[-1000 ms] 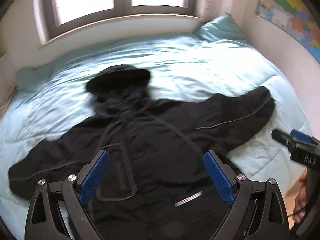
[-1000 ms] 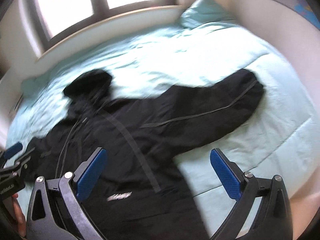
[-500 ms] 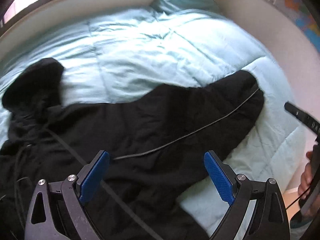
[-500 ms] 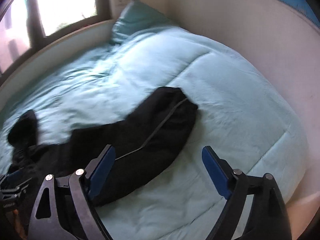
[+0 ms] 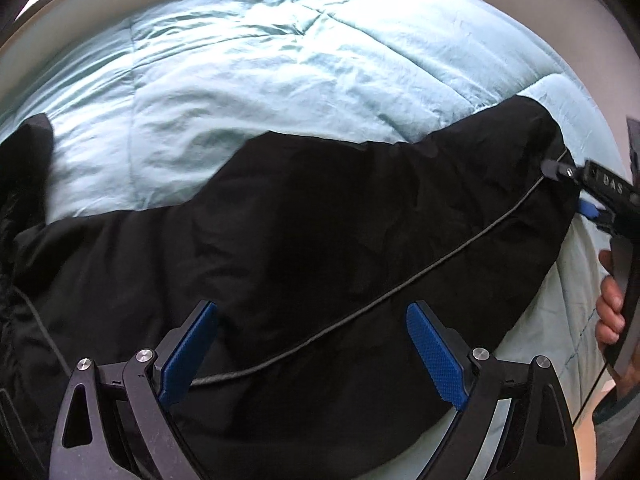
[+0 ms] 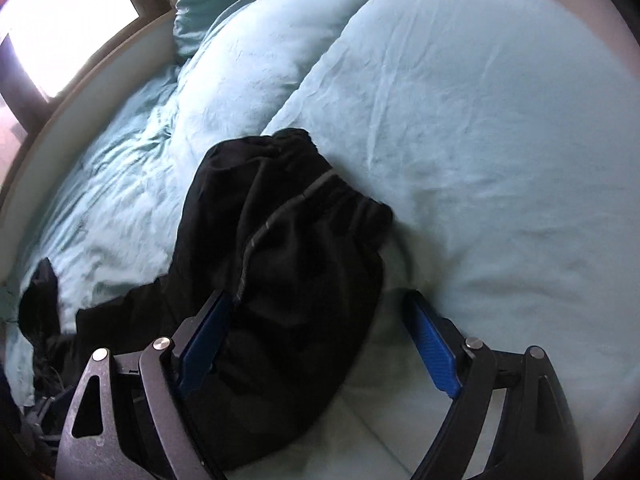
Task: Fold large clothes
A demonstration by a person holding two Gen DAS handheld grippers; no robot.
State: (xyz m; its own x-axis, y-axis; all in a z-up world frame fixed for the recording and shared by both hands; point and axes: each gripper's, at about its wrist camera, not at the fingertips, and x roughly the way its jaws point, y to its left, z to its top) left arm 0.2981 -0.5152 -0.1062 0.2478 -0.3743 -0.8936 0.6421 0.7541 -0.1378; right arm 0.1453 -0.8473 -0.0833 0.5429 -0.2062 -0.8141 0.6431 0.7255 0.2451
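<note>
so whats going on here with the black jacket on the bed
A person holding a gripper in each hand is starting to fold a black jacket spread on a light teal comforter. Both grippers have gone to the same sleeve. The right gripper is at the cuff end, its jaws open with the cuff between them but not yet pinched. The left gripper hovers open over the sleeve closer to the body. Nothing is folded yet.

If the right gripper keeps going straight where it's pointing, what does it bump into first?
Probably the black jacket sleeve: the right gripper already straddles its cuff end with open jaws, the light teal quilted bedcover beneath it.
</note>
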